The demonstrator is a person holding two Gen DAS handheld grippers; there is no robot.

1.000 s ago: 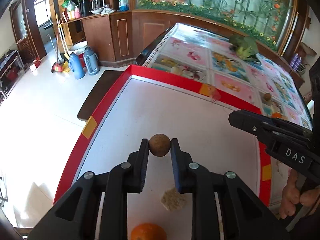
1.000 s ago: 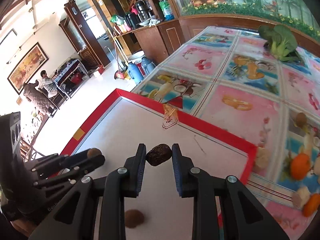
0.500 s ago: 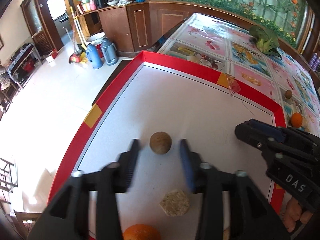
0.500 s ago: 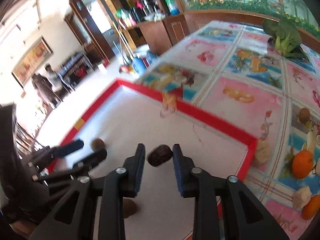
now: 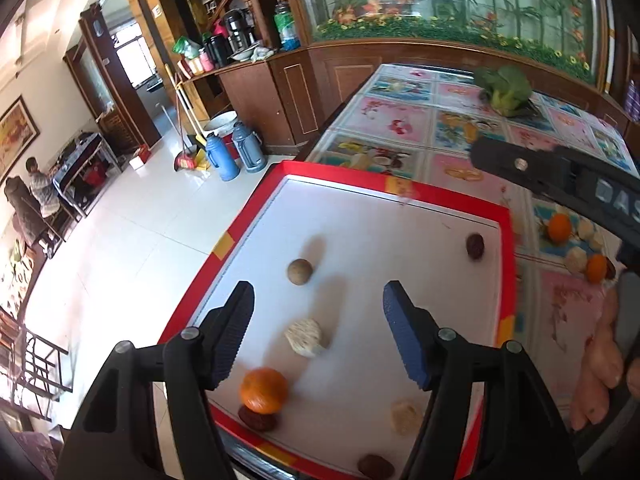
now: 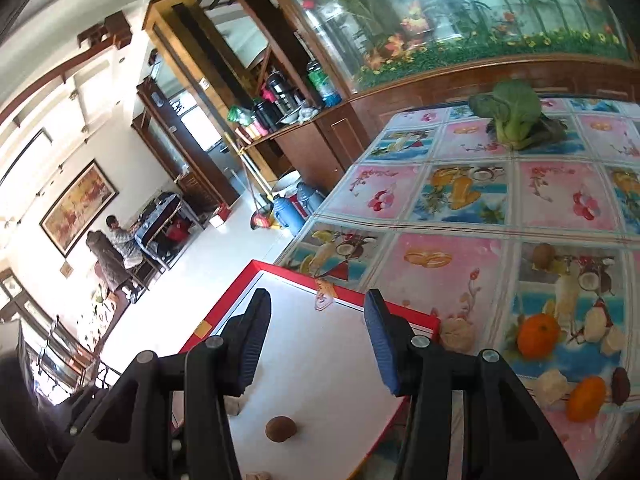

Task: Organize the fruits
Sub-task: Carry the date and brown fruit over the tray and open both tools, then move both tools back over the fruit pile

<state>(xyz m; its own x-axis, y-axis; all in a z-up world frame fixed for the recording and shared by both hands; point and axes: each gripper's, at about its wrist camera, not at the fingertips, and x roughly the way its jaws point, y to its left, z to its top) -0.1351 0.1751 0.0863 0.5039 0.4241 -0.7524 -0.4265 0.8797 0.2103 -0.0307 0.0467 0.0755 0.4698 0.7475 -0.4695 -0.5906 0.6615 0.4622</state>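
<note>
While the round brown fruit (image 5: 299, 272) sits on the white tray (image 5: 360, 216) near its left edge, my left gripper (image 5: 318, 300) hangs over it with jaws spread, just been opening, nothing between them. The dark fruit (image 5: 475, 245) lies at the far right corner. My right gripper (image 6: 318, 312) has also just been opening and is empty. An orange (image 5: 264, 390) and a pale chunk (image 5: 304, 337), maybe a peeled fruit, sit nearer me.
</note>
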